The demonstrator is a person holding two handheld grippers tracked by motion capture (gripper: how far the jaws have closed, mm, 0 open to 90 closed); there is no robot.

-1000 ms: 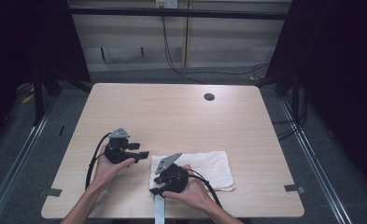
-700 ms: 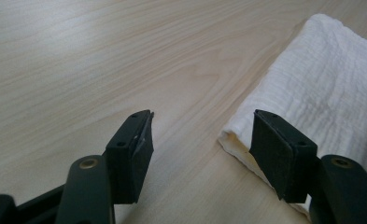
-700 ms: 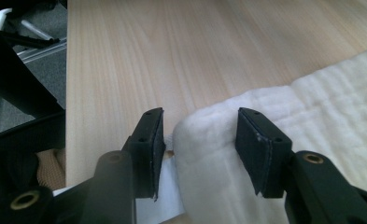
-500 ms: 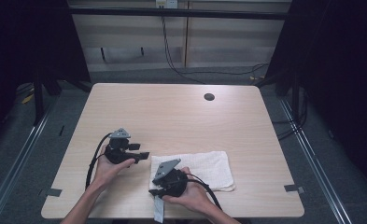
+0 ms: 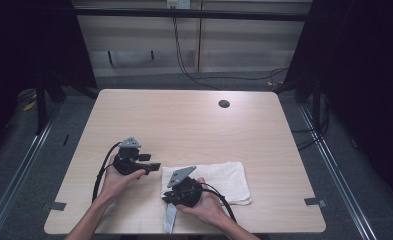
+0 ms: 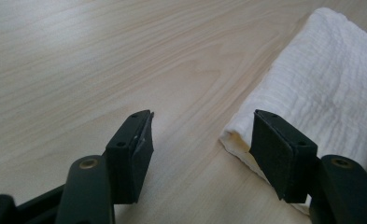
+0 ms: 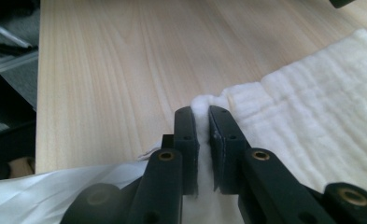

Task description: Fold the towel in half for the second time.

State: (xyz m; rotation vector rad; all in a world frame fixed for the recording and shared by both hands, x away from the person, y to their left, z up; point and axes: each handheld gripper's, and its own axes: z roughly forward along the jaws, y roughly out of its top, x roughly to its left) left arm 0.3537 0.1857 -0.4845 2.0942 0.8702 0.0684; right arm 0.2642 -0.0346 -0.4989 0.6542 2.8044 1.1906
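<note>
A white towel (image 5: 216, 179) lies folded on the near half of the wooden table (image 5: 194, 125), right of centre. The right gripper (image 5: 176, 192) sits at the towel's near-left corner; its jaws have just been closing and now pinch a raised fold of the towel (image 7: 307, 112) between the pads, as the right gripper view (image 7: 202, 140) shows. A strip of shiny white material (image 5: 170, 219) hangs off the near table edge just beneath that gripper. The left gripper (image 5: 151, 166) rests on the table just left of the towel, pointing right at its left edge. Its jaws stand apart with bare wood between them, and in the left gripper view (image 6: 202, 149) the towel's corner (image 6: 321, 84) lies just beside the right jaw. A small dark disc (image 5: 224, 104) sits far off near the table's far edge.
</note>
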